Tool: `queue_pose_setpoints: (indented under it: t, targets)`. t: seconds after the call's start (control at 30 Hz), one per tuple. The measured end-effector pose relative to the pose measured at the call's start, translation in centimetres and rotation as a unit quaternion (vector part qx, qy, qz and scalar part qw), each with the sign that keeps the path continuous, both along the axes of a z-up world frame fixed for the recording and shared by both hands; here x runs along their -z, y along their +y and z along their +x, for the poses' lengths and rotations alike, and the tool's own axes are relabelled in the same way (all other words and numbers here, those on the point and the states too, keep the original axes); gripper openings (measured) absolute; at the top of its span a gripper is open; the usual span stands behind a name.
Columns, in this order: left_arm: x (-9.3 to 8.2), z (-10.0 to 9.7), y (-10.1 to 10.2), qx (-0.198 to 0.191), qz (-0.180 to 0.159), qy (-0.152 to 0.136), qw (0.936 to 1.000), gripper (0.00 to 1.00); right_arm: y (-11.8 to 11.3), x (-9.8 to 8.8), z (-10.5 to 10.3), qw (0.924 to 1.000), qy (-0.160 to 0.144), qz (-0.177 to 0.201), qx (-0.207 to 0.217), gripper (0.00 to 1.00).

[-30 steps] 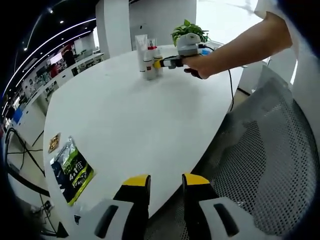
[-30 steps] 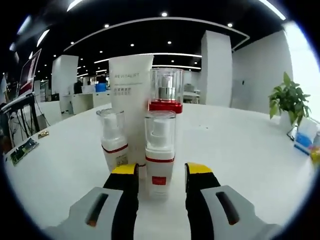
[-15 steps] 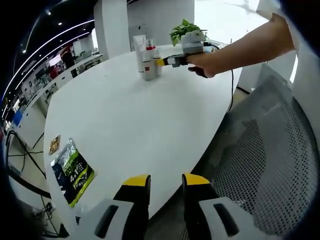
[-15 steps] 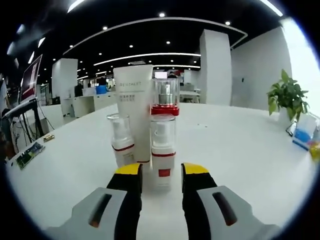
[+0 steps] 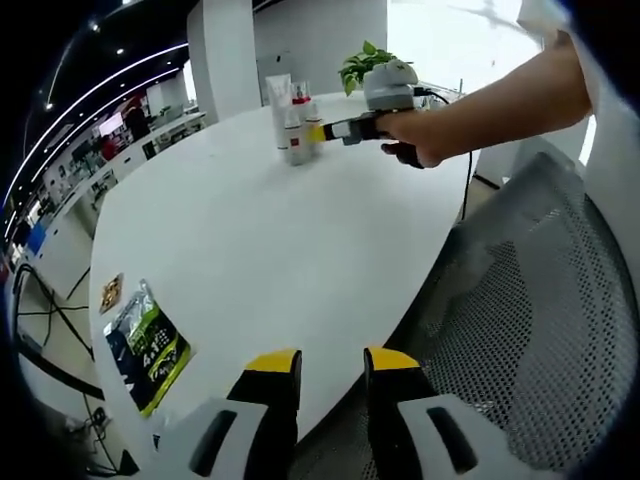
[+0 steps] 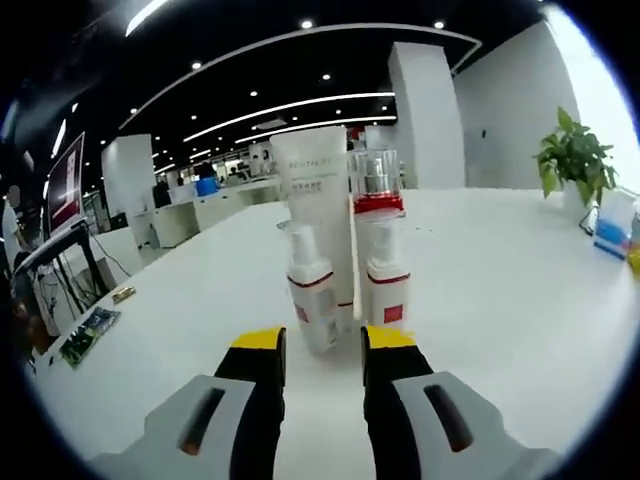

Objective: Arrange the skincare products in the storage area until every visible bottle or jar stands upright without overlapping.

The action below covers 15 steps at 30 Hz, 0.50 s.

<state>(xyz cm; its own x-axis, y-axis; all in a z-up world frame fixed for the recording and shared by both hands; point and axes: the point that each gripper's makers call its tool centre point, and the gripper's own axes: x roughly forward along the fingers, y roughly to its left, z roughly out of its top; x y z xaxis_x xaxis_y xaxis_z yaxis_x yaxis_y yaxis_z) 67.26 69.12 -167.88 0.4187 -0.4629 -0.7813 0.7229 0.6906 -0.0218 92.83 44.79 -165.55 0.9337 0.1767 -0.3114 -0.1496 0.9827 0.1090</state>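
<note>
a white rounded table carries four upright skincare containers clustered toward twelve o'clock in the left gripper view: a tall tube, two small pump bottles, a red-banded jar-top bottle. a green packet lies at eight o'clock, near the edge.

We have drawn the right hand-held gripper back from the cluster of skincare products: a second ago the red-banded pump bottle stood between its yellow-tipped jaws, and now it stands clear beyond them beside the second pump bottle. The jaws have closed in a little and hold nothing. In the left gripper view, the right hand-held gripper has pulled away from the bottles.
</note>
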Motion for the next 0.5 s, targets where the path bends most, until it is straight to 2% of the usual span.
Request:
queue_pose_setpoints:
  t: [0.23, 0.37, 0.5]
  targets:
    - [0.1, 0.1, 0.1, -0.002, 0.003, -0.001, 1.0, 0.25, 1.6, -0.3, 2.7, 1.0, 0.004, 0.006, -0.007, 0.25]
    - [0.1, 0.1, 0.3, -0.005, 0.005, -0.001, 1.0, 0.25, 1.5, -0.2, 2.8, 0.9999, 0.008, 0.007, 0.002, 0.24]
    - [0.1, 0.1, 0.3, -0.005, 0.005, -0.001, 1.0, 0.25, 1.2, 0.3, 3.0, 0.9999, 0.014, -0.009, -0.001, 0.24]
